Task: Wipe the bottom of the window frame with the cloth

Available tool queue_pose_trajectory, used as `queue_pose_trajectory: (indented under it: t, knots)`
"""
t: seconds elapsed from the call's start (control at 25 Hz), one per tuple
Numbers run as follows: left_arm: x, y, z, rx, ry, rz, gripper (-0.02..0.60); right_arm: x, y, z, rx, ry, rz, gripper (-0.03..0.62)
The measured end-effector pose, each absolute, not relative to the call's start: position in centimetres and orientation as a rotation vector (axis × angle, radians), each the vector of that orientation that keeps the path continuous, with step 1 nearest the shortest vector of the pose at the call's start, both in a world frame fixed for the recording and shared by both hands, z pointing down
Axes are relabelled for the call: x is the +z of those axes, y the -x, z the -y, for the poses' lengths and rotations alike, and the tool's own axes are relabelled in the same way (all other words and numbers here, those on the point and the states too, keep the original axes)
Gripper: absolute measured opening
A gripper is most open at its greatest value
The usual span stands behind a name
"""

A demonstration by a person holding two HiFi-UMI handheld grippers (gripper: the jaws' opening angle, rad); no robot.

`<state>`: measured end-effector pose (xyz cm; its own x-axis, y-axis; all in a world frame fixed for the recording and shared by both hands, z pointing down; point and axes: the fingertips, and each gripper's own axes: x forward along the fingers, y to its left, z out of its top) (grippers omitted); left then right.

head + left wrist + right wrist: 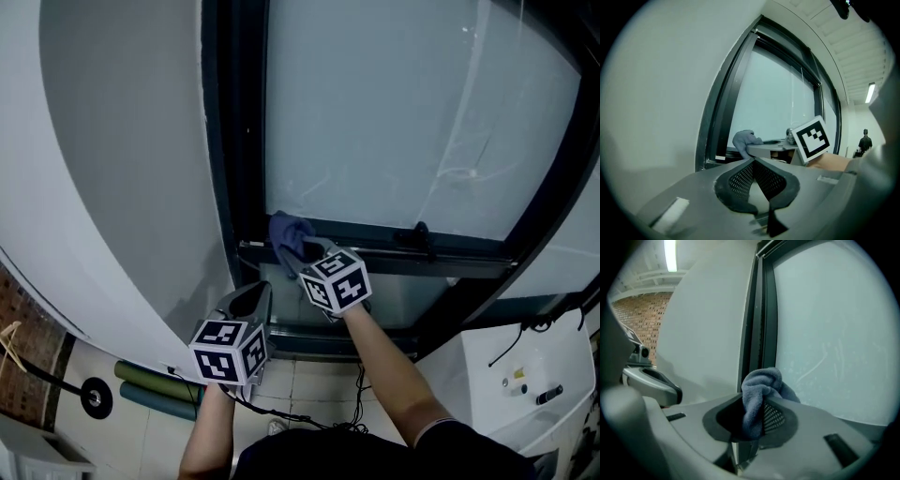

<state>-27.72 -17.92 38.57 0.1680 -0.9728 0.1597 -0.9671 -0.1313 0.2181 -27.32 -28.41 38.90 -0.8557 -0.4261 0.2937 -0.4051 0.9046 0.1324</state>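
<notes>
Between right gripper (752, 416) jaws: blue cloth (758, 390), clamped tight, bunched end sticking out past tips. Just ahead of tips: bottom rail of window frame (375, 251), near its left corner. Cannot tell if cloth touches rail. Left gripper (753, 163) behind and to left of right one, jaws pressed together, apart from frame. Gripped end of cloth hidden inside jaws.

Tiled floor (302, 380) below the window frame (375, 246): two green rolls (150, 380) lying off to its left, black cables (360, 384) straight underneath.
</notes>
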Motion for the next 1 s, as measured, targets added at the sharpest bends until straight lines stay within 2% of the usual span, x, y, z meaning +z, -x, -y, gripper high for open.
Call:
queue_pose_trajectory:
  t: [0.28, 0.68, 1.0]
  knots:
    - [38.4, 26.1, 18.1, -0.044, -2.171, 1.869, 0.005, 36.3, 26.2, 28.2, -0.128, -0.638, 2.798, 0.086]
    - [39.9, 29.5, 16.1, 0.001, -2.074, 1.936, 0.005, 42.4, 30.6, 30.4, 0.090, -0.708, 2.716, 0.086]
    - [41.0, 29.4, 17.1, 0.009, -2.087, 1.886, 0.005, 42.8, 24.6, 33.8, 0.138, -1.009, 2.685, 0.086]
